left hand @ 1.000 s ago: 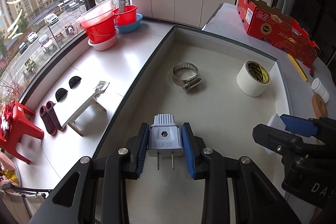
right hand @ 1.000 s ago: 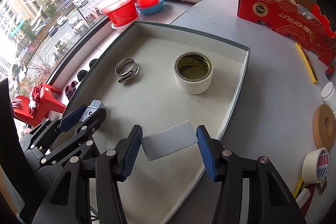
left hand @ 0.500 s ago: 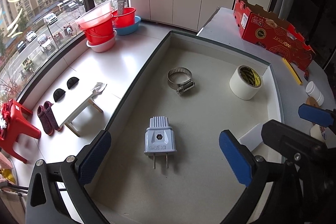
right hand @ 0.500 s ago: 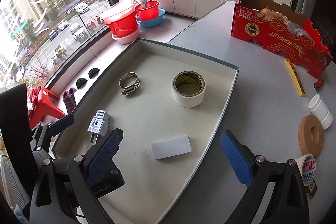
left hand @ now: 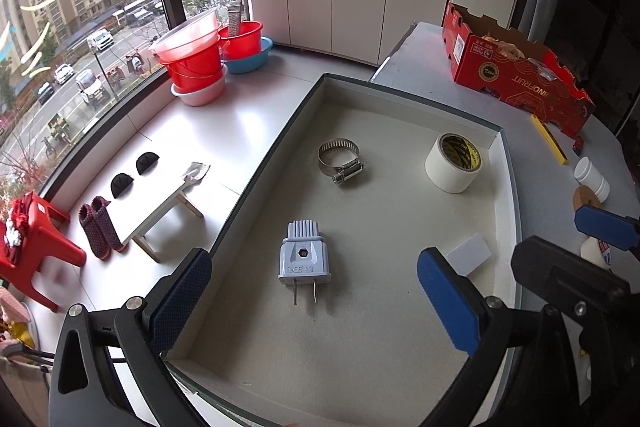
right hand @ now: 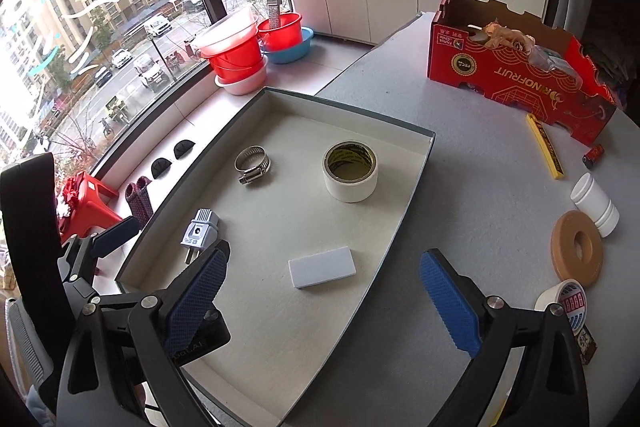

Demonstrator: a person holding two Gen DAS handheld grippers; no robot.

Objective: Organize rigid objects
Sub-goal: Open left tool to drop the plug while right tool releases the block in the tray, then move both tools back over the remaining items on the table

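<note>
Meanwhile, both grippers hung above the near end of the shallow tray (left hand: 505, 163), each with its blue, cross-hatched pads spread wide and holding nothing. The left gripper (left hand: 316, 299) framed the pale blue-grey plastic plug (left hand: 305, 254), which lay flat on the tray's matte floor, ribbed end far and two metal prongs pointing near. The right gripper (right hand: 322, 297) straddled the tray's right wall, just near the flat white rectangular block (right hand: 322, 267). Farther in lay a ridged steel hose clamp (right hand: 252, 163) and, to its right, an upright white tape roll (right hand: 350, 177). A red corrugated cardboard box (right hand: 516, 73) stood on the speckled grey table (right hand: 472, 163).
</note>
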